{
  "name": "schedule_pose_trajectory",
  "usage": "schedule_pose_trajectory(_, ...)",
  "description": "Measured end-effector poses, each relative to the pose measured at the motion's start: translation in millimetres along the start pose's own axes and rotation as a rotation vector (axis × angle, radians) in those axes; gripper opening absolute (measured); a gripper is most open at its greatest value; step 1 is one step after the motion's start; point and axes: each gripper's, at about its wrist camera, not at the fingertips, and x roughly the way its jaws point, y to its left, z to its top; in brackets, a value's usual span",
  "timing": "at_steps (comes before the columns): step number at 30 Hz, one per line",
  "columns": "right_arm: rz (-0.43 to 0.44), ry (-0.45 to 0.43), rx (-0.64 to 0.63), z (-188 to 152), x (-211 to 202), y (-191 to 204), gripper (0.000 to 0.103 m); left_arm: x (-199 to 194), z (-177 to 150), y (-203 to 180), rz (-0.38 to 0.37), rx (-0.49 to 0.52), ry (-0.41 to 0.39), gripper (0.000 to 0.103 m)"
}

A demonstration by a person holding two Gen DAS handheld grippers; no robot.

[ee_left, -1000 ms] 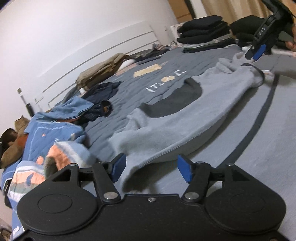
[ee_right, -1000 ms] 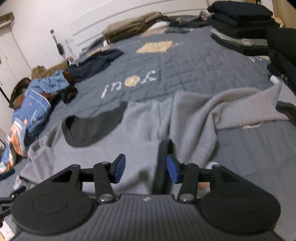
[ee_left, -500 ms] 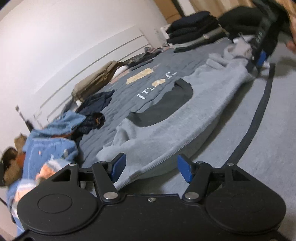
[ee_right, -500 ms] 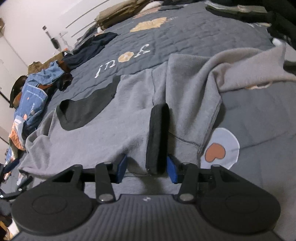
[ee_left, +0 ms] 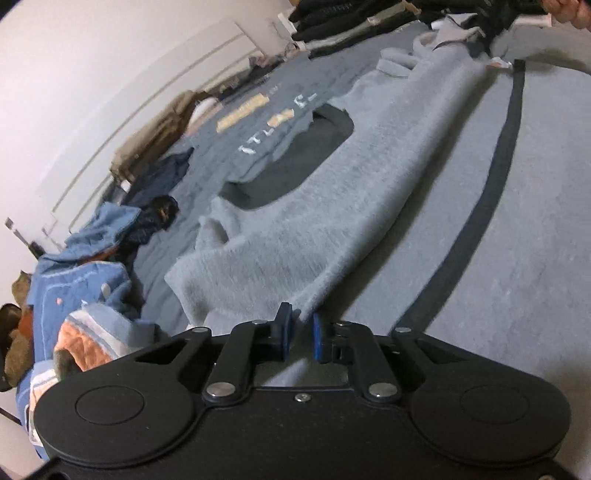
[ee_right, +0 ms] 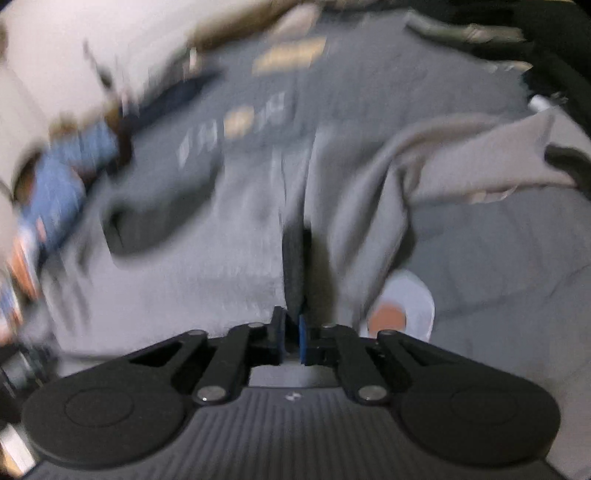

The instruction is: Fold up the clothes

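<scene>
Sweater: a grey fleece sweater (ee_left: 332,221) lies spread on the bed, running away from both tongs; its near edge is at their tips.
Left tongs: the left gripper (ee_left: 299,334) has its blue pads drawn close, pinching a fold of the sweater's hem.
Right tongs: the right gripper (ee_right: 291,339) is pressed together on the dark ribbed cuff (ee_right: 293,266) of a sleeve; this view is smeared by motion.
Risk at the pads: only a thin bite of fuzzy cloth sits in each pinch, so I judge a sharp pull could slip it free, or lift one layer alone and skew the fold.
Risk further out: the right sleeve (ee_right: 480,162) lies bunched ahead of the right tongs and could be trapped as a lump.
Texture: soft, nappy, limp fleece with a dark neckline panel (ee_left: 291,170).
Beyond: a quilted grey bedspread (ee_left: 535,221) with a dark stripe, then loose blue clothes (ee_left: 81,280) far left and dark folded stacks (ee_left: 351,18) at the far end.
</scene>
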Motion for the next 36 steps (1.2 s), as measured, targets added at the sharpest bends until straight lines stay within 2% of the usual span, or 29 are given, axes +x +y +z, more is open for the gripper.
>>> schedule_pose_trajectory(2,-0.032,0.070,-0.056,-4.0,9.3,4.8,0.010,-3.0,-2.1,1.8,0.016,0.002,0.001,0.015)
schedule_pose_trajectory(4,-0.014,0.043,-0.027,-0.2,-0.1,3.4,0.011,-7.4,-2.7,5.4,0.046,-0.010,-0.008,0.015)
schedule_pose_trajectory(6,0.004,0.003,-0.001,5.3,-11.5,2.9,0.013,-11.7,-3.4,9.1,0.075,-0.021,-0.017,0.023)
schedule_pose_trajectory(7,0.009,-0.025,0.012,7.7,-18.9,2.4,0.019,-13.0,-3.7,11.0,0.086,-0.026,-0.022,0.028)
schedule_pose_trajectory(10,0.056,-0.106,0.029,16.9,-37.9,4.6,0.045,-12.8,-5.7,14.7,0.107,-0.030,-0.021,0.033)
schedule_pose_trajectory(11,0.070,-0.129,0.025,19.0,-40.8,8.0,0.047,-11.4,-6.9,14.5,0.112,-0.023,-0.016,0.034)
schedule_pose_trajectory(13,0.100,-0.163,0.016,20.6,-45.1,15.6,0.047,-8.0,-10.0,13.0,0.119,0.002,-0.003,0.034)
schedule_pose_trajectory(16,0.152,-0.170,-0.008,20.9,-38.0,34.3,0.047,-7.7,-14.1,12.5,0.130,0.021,0.004,0.035)
schedule_pose_trajectory(23,0.275,-0.116,-0.111,12.6,-12.6,96.0,0.047,-11.0,-22.5,22.0,0.137,-0.031,-0.010,0.041)
schedule_pose_trajectory(29,0.370,-0.074,-0.231,4.7,5.0,156.4,0.048,-14.0,-26.1,22.1,0.133,-0.047,-0.045,0.041)
schedule_pose_trajectory(36,0.395,-0.055,-0.333,10.8,30.8,213.4,0.048,-12.4,-33.3,18.6,0.146,-0.019,-0.065,0.041)
